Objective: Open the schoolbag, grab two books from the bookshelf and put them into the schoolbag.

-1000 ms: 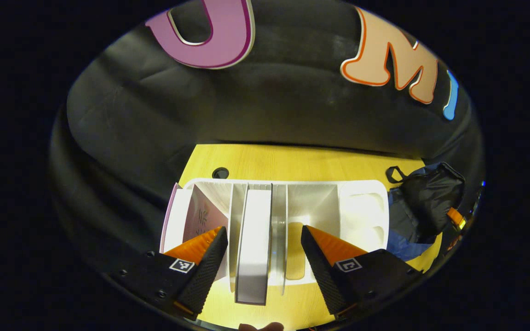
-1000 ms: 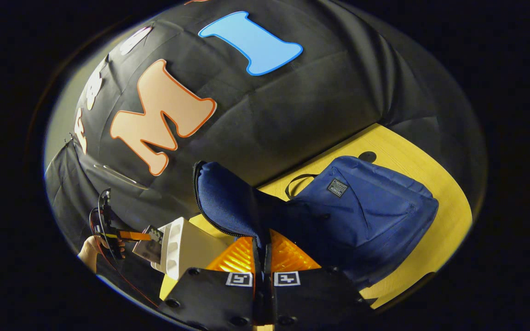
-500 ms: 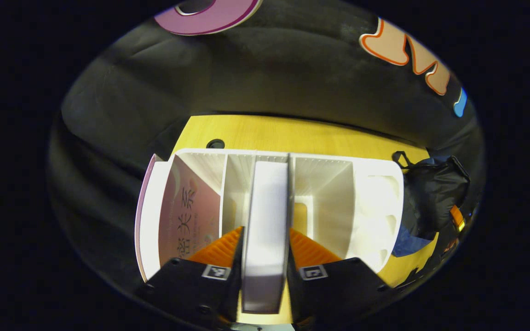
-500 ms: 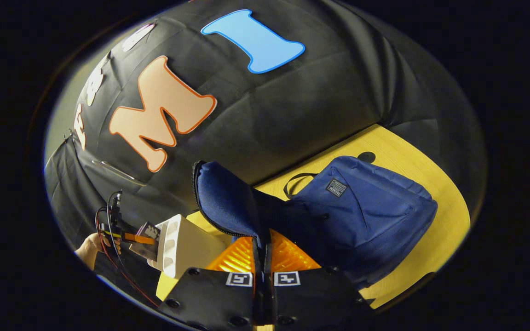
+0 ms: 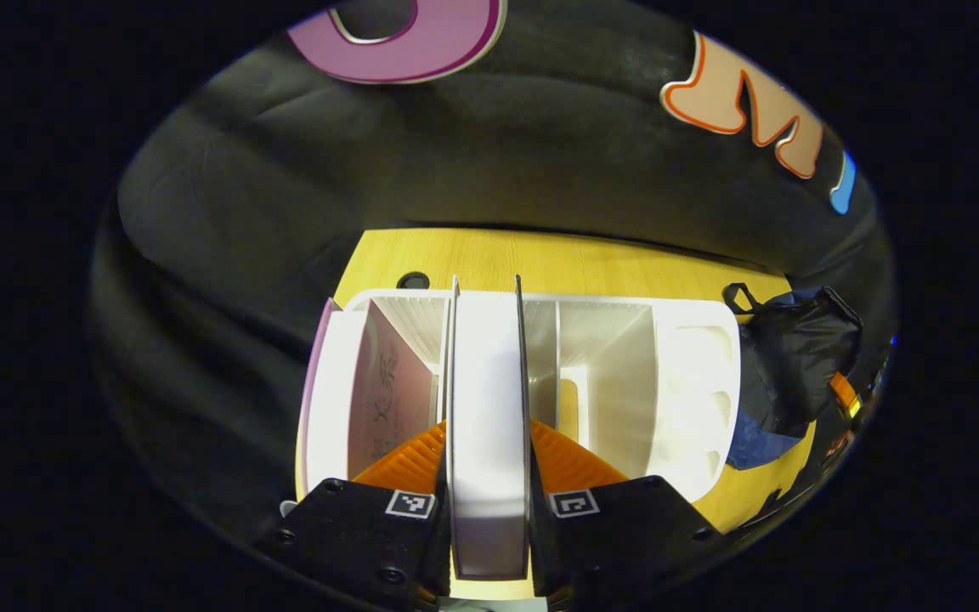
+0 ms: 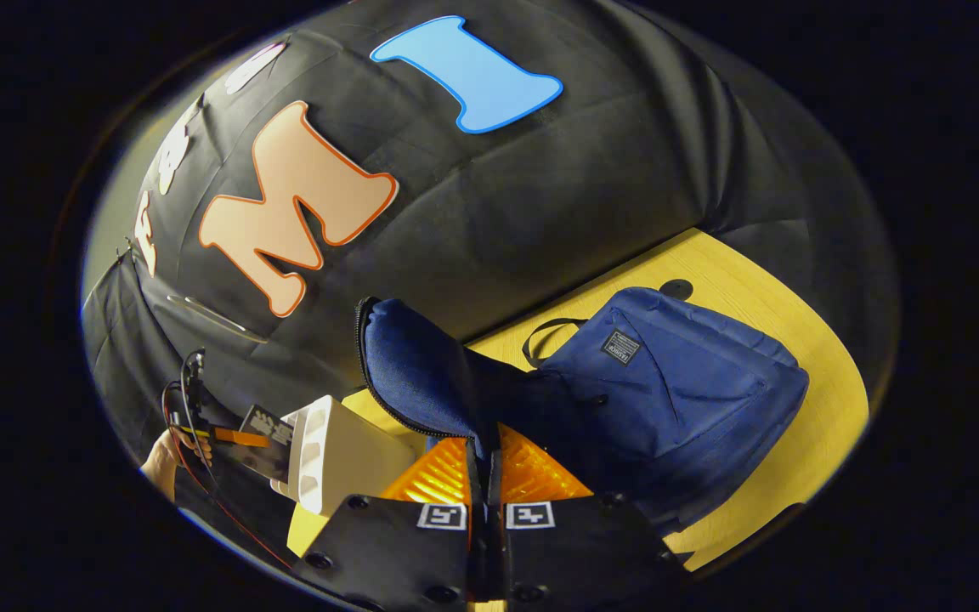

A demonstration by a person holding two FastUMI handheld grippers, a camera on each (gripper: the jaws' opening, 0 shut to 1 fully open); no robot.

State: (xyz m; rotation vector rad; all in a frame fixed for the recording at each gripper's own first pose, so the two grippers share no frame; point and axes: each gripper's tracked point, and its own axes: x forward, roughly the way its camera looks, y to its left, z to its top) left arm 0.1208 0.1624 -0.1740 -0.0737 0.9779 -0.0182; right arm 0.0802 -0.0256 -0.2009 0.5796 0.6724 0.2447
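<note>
Left gripper (image 5: 487, 476) clamps white book (image 5: 487, 425) standing in bookshelf (image 5: 693, 382). Right gripper (image 6: 485, 476) pinches schoolbag flap (image 6: 413, 365), holding schoolbag (image 6: 685, 391) open.

Little is reading clearly — dark characters are showing on the pink book cover (image 5: 387, 391) at lower left, blurred; the schoolbag's patch (image 6: 620, 346) is too small.

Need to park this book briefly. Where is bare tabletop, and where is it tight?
Bare table lies behind the white bookshelf, toward the booth wall, and beyond the schoolbag on its far side. It is crowded between bookshelf and schoolbag, where the raised flap hangs.
</note>
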